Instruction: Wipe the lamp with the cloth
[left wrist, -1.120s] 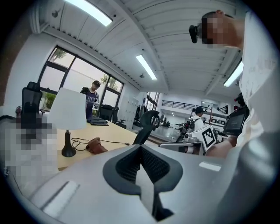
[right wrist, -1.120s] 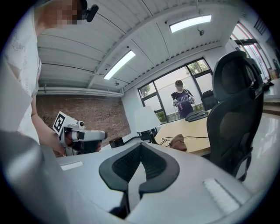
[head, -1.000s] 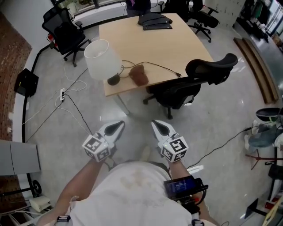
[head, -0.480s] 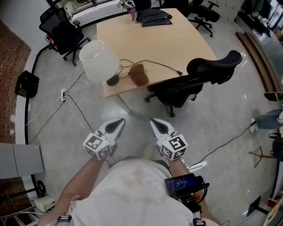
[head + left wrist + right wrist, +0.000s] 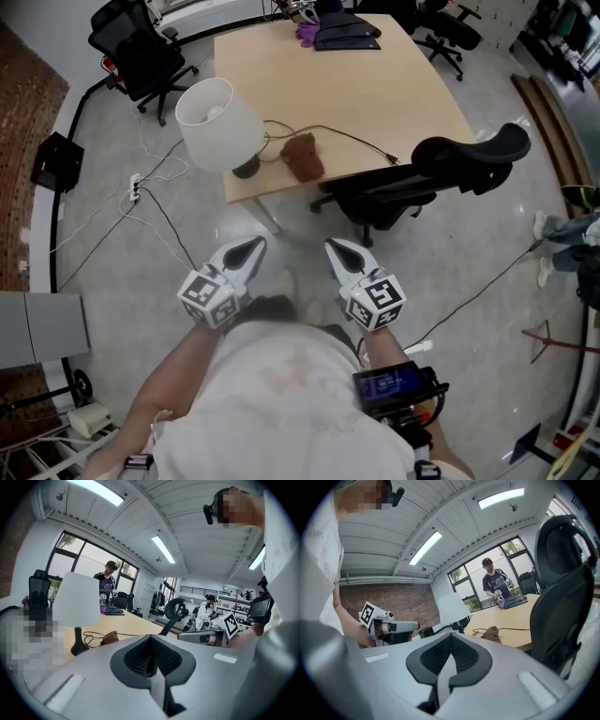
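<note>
Table [image 5: 356, 84] on grey floor [image 5: 450, 244], lamp [image 5: 217, 120] and cloth [image 5: 303, 157] at its edge, left tongs [image 5: 253, 244] and right tongs [image 5: 332, 246] closed, empty.

A table lamp [image 5: 217, 120] with a white tapered shade and a dark rounded base stands upright in the upper left of the head view, at the near corner of a pale wooden table [image 5: 375, 84]. A crumpled brown cloth [image 5: 303, 157] lies just right of its base, not touching it.

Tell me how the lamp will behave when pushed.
The lamp likely tips easily: a wide shade sits on a thin stem and small base. It stands near the table edge, so a push might send it off.
</note>
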The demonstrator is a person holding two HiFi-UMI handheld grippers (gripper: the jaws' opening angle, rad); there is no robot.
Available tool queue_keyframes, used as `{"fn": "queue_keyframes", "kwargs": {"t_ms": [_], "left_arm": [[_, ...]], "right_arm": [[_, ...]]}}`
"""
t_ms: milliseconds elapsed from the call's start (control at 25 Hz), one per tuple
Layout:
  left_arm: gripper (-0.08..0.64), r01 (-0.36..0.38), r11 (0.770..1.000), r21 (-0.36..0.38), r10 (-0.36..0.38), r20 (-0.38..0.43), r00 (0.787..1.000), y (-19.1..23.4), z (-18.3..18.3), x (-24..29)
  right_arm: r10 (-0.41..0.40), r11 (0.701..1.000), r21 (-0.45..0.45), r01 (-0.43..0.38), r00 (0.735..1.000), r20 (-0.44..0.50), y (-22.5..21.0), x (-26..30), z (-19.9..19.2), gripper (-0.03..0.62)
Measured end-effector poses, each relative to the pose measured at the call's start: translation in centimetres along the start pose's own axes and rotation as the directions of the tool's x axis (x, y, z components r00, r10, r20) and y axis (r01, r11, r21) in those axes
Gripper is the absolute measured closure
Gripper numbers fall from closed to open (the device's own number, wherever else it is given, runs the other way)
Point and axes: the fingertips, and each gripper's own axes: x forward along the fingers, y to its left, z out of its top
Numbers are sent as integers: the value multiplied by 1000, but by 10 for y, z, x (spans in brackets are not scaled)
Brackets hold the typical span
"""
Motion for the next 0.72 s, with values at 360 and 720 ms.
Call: {"fn": "queue_keyframes", "kwargs": {"t_ms": [360,720], "left_arm": [[558,47,999,8,-47,-65,997,29,-7,58],[558,72,997,-5,-72,-143,987,57,-22,123]], "right_arm": [[-56,998,32,57,998,-25,-25,17,3,581],[-132,990,39,136,987,-87,-51,38,2,581]]}}
